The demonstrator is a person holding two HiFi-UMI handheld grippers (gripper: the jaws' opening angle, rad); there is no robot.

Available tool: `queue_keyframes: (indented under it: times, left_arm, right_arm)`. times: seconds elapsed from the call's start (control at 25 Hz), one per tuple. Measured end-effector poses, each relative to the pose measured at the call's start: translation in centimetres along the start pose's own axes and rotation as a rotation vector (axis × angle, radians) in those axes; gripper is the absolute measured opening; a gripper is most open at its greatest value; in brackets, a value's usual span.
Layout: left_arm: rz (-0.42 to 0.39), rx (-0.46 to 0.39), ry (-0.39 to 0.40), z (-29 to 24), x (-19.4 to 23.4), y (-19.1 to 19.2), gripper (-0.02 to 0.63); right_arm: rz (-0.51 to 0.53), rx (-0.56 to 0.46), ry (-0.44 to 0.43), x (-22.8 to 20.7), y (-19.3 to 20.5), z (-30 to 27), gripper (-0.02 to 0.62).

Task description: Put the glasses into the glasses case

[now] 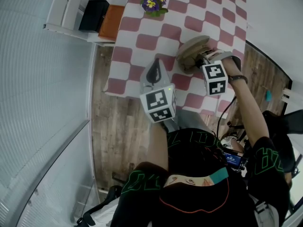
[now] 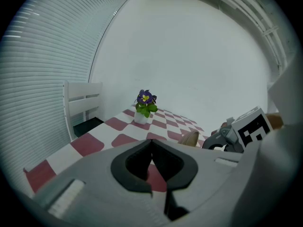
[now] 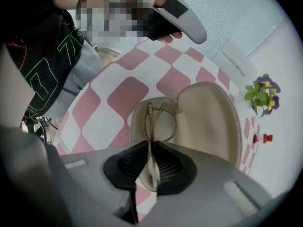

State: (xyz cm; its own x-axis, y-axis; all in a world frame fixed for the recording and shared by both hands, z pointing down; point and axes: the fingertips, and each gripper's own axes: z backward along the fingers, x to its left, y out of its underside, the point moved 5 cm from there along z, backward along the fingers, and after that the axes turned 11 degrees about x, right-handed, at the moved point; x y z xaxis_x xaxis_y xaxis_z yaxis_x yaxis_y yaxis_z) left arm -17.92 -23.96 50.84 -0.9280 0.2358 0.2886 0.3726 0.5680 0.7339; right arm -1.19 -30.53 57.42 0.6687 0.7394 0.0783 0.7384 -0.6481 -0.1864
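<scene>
1. Right now the right gripper [image 3: 152,148] has its jaws clamped on the glasses [image 3: 159,122], pinching the thin frame edge-on between its dark ribbed pads.
2. Beyond the jaws, the glasses hang over the shallow lower half of the glasses case [image 3: 210,119], and one round lens shows against its beige lining. Whether the frame touches the lining cannot be told.
3. The glasses case lies open on the table [image 1: 142,41], which is covered in a red-and-white chequered cloth. Its lid is folded back and its inside faces up. In the head view it sits near the table's right side, just beyond the right gripper's marker cube.
4. The left gripper [image 2: 151,149] has its jaws pressed together with nothing between them. In the head view it is held above the table's near edge, to the left of the right gripper and apart from the case.
5. A flower pot [image 1: 152,1] with purple and yellow blooms stands at the far end of the table, well apart from the case. The right gripper view shows a small red object [image 3: 262,138] on the cloth near it.
6. A white chair [image 1: 66,8] stands at the table's far left corner, with a black item [image 1: 93,14] and an orange one [image 1: 111,21] on its seat.
</scene>
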Motion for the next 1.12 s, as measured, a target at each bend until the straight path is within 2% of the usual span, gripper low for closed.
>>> queue_keyframes:
  times: [0.32,0.72,0.92,1.12]
  left_arm:
    - [-0.024,-0.004,0.033,0.1,0.2,-0.6,0.011]
    - [-0.096,-0.030,0.084,0.4,0.0,-2.6,0.010]
    - [-0.123,-0.041,0.106,0.7,-0.2,-3.2,0.011]
    - [-0.155,-0.070,0.126,1.0,-0.5,-4.3,0.011]
  right_arm:
    - [-0.089,-0.012,0.052,-0.2,0.3,1.2,0.076]
    - [-0.312,-0.111,0.208,-1.8,0.2,4.0,0.075]
    - [-0.374,-0.094,0.277,-1.9,0.3,4.3,0.076]
    - [-0.482,-0.122,0.363,-2.3,0.7,5.4,0.076]
